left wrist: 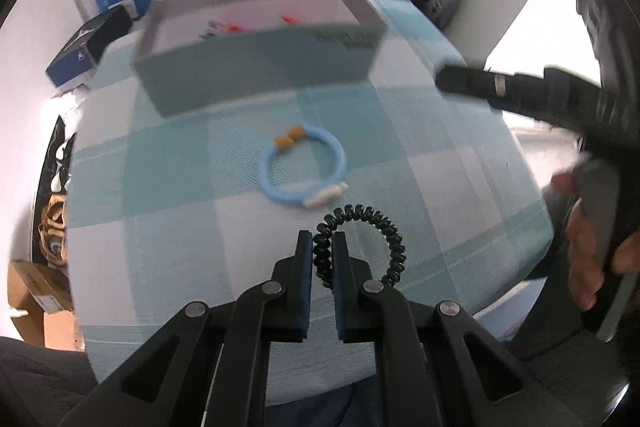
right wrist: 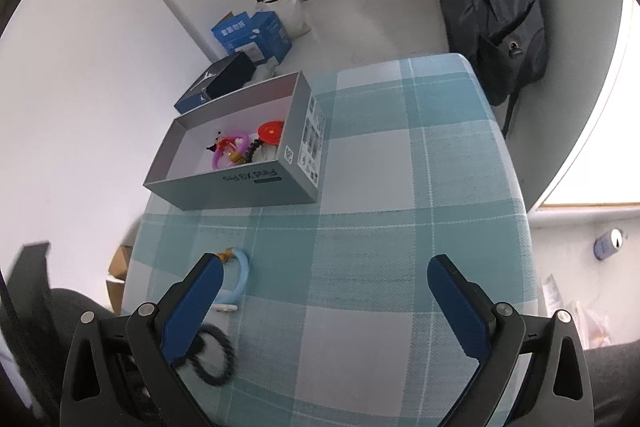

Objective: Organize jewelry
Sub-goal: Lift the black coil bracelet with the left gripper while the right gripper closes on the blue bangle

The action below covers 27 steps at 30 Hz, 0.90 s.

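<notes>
My left gripper (left wrist: 322, 241) is shut on a black spiral coil band (left wrist: 362, 227), pinching its left side just above the checked tablecloth (left wrist: 440, 187). Beyond it lies a light blue bracelet (left wrist: 304, 167) with two orange beads and a white clasp. The grey open box (left wrist: 256, 75) stands farther back. In the right wrist view my right gripper (right wrist: 324, 263) stands open over the cloth with nothing between its fingers. The blue bracelet (right wrist: 240, 275) and the blurred coil band (right wrist: 216, 355) lie partly behind its left finger. The box (right wrist: 240, 189) holds pink, red and dark trinkets.
The table's far edge runs behind the box, its right edge near a dark backpack (right wrist: 492, 7) hanging beyond it. Blue cartons (right wrist: 252, 35) and a dark shoebox (right wrist: 220, 83) sit on the floor at the back left. A hand (left wrist: 584, 259) holds the right tool.
</notes>
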Available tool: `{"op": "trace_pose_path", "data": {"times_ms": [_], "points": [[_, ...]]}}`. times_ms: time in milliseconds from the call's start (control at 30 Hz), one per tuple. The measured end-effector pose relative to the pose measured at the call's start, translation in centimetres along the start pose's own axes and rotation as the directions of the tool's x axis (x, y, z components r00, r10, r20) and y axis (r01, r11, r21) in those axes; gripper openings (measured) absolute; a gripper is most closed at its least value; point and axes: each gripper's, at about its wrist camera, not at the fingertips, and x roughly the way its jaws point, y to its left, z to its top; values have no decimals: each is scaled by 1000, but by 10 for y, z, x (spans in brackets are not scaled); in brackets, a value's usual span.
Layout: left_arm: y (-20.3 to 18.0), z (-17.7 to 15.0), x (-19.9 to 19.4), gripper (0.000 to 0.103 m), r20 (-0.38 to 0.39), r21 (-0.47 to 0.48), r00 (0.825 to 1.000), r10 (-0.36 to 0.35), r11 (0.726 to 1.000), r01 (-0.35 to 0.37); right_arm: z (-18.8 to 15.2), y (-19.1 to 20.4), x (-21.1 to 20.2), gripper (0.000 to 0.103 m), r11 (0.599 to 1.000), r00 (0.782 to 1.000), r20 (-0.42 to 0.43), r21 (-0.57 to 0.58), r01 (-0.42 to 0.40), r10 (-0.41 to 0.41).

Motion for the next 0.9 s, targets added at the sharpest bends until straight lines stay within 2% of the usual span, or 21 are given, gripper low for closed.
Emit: {"op": "trace_pose_path", "data": {"times_ms": [167, 300, 433, 600, 733, 900], "points": [[26, 11, -35, 5, 94, -86, 996, 5, 996, 3, -2, 10, 9, 103, 999, 999, -32, -20, -35, 34], [53, 23, -59, 5, 175, -155, 984, 32, 988, -4, -8, 30, 21, 102, 993, 995, -74, -94, -75, 68], [74, 29, -57, 5, 216, -204, 975, 57, 979, -12, -17, 59, 39, 101, 975, 989, -126, -198, -101, 77], [97, 25, -53, 5, 239, -272, 969, 63, 962, 5, -24, 84, 63, 98, 958, 982, -177, -265, -107, 61], [108, 21, -50, 5, 236, -300, 971, 42, 953, 32, -29, 101, 77, 96, 939, 984, -179, -336, -71, 10], [115, 18, -44, 5, 223, -315, 975, 22, 948, 51, -37, 120, 84, 87, 891, 987, -118, -452, 44, -109]]}}
